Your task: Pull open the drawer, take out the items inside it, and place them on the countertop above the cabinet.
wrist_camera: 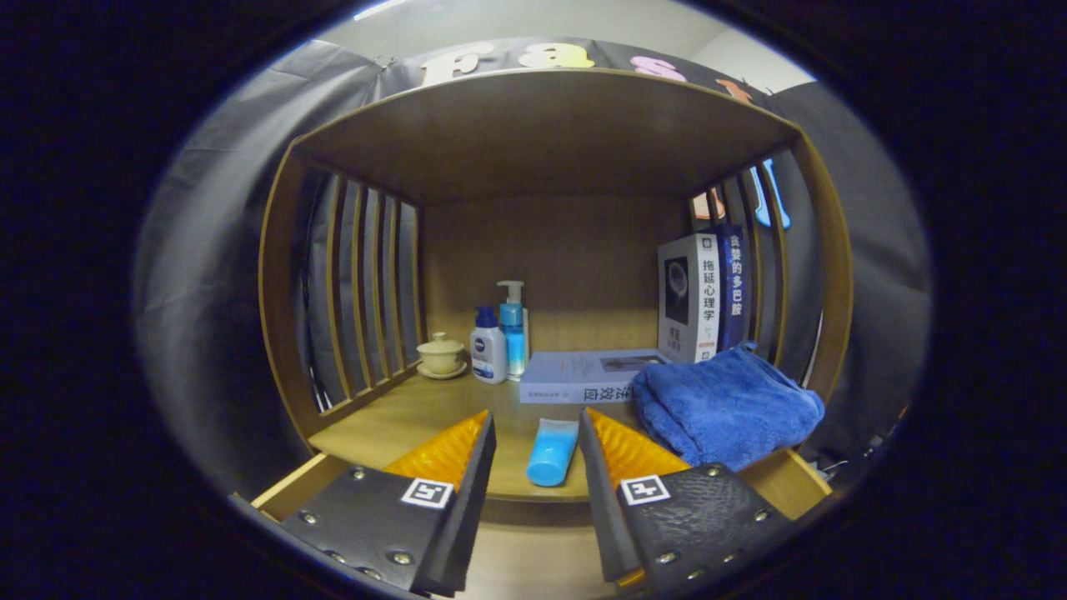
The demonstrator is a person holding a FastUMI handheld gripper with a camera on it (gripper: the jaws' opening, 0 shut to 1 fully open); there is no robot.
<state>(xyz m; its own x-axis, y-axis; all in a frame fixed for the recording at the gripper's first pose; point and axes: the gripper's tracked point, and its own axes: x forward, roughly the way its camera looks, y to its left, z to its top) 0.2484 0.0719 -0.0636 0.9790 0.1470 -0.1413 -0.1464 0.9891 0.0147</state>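
tube [552,452] light blue | towel [723,406] deep blue | cabinet [550,142] brown wood

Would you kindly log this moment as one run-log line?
gripper: open, holds nothing | small blue plastic tube: lying on wooden countertop, between the fingers | folded blue towel: right of it
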